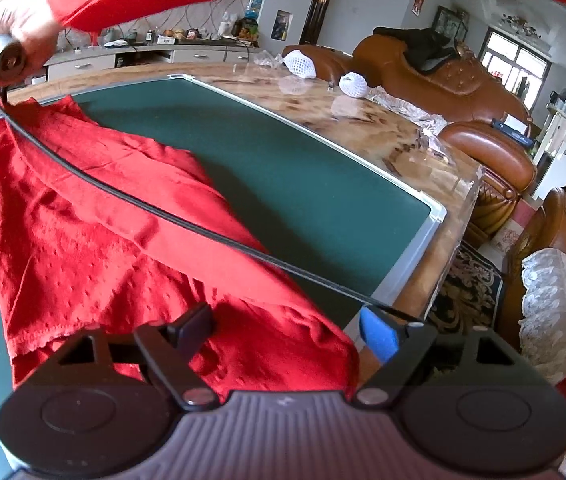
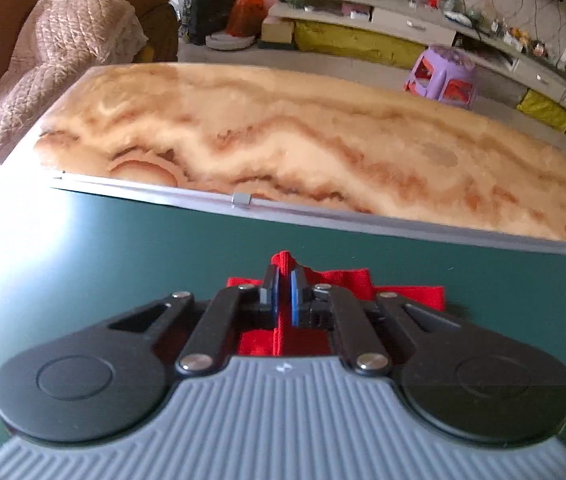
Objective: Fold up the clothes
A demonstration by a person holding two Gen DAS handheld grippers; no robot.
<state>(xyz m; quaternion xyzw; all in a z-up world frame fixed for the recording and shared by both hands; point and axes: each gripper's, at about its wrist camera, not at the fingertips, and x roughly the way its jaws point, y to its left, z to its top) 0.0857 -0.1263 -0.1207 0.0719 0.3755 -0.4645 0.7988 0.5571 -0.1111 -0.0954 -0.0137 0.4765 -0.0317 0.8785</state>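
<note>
A red garment (image 1: 95, 216) lies spread along the green board (image 1: 291, 168), running from the far left toward the near edge. My left gripper (image 1: 287, 328) stands open just above the garment's near end, one finger over the cloth and the blue-padded finger (image 1: 379, 338) past its right edge. Nothing is pinched between them. In the right wrist view my right gripper (image 2: 283, 282) is shut on a bunched fold of the red garment (image 2: 407, 296), which pokes up between the blue pads. A person's hand (image 1: 15, 36) in a red sleeve grips a dark handle at the garment's far end.
A black cable (image 1: 187, 224) crosses over the garment. The board lies on a marble-patterned table (image 2: 283, 132) with white foam nets (image 1: 353, 84) and crinkled plastic at its far side. Brown leather sofas (image 1: 463, 80) and a purple stool (image 2: 443, 74) stand around the table.
</note>
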